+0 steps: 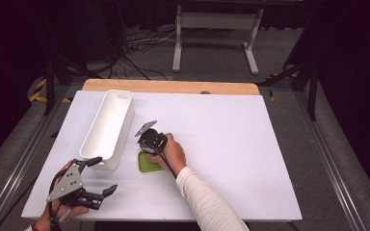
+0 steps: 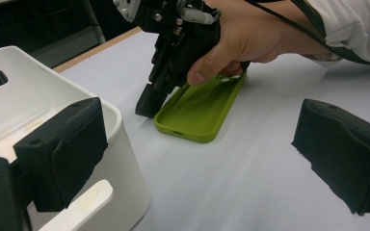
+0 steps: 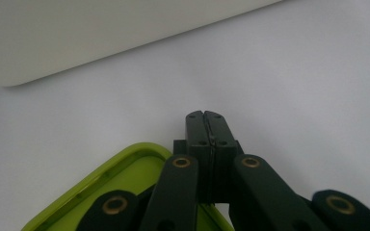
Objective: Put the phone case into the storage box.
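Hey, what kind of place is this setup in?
Probably a lab or recording workspace, not a home: a white-covered table on grey floor, loose cables behind it, dark surrounds, and a person working with handheld grippers.

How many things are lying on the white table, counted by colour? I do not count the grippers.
White: 1, the long bin
Green: 1, the phone case
Total: 2

Your right hand covers the far end of the green silicone phone case; at seven o'clock, the frame cuts your left hand.
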{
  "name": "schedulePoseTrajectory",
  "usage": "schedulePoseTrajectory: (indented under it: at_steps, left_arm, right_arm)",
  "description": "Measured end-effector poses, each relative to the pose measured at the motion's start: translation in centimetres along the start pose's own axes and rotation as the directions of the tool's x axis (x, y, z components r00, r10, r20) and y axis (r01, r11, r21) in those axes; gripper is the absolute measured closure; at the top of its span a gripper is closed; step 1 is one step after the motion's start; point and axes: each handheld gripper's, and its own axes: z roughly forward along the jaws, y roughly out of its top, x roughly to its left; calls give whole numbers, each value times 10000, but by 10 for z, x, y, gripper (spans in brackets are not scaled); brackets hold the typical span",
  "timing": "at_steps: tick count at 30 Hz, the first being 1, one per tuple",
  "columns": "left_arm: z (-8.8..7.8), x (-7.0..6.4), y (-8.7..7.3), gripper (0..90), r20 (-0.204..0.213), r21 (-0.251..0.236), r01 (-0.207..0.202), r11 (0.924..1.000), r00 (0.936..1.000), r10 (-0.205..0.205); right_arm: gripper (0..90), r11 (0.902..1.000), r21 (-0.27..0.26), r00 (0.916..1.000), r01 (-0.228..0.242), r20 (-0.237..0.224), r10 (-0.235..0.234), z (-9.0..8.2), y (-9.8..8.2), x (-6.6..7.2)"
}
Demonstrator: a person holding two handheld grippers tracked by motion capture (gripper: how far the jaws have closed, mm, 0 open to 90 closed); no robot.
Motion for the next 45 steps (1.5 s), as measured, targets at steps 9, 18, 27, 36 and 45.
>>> schedulePoseTrajectory:
  at_steps: [9,18,27,36,45]
  left_arm:
    - [2,0,-1,53,3,27,72,10000,10000,-72]
    - [2,0,-1,58,-76,7,138,9999,9999,-138]
    - [2,1,-1,59,-114,91,67,9999,9999,-66]
    - [4,1,-1,59,-94,129,107,9999,9999,-106]
    - [6,0,-2,61,-104,195,101,9998,9999,-99]
  right_arm:
    - [900,9989,93,9979,469,-455,-464,-6,-5,12]
    - [900,9945,147,9915,1034,-809,-1019,-11,-10,24]
    - [900,9897,142,9824,1428,-1236,-1400,-19,-17,38]
    - [900,9794,145,9684,2012,-1535,-1966,-29,-26,51]
    - [900,9667,31,9495,2559,-1887,-2508,-41,-39,62]
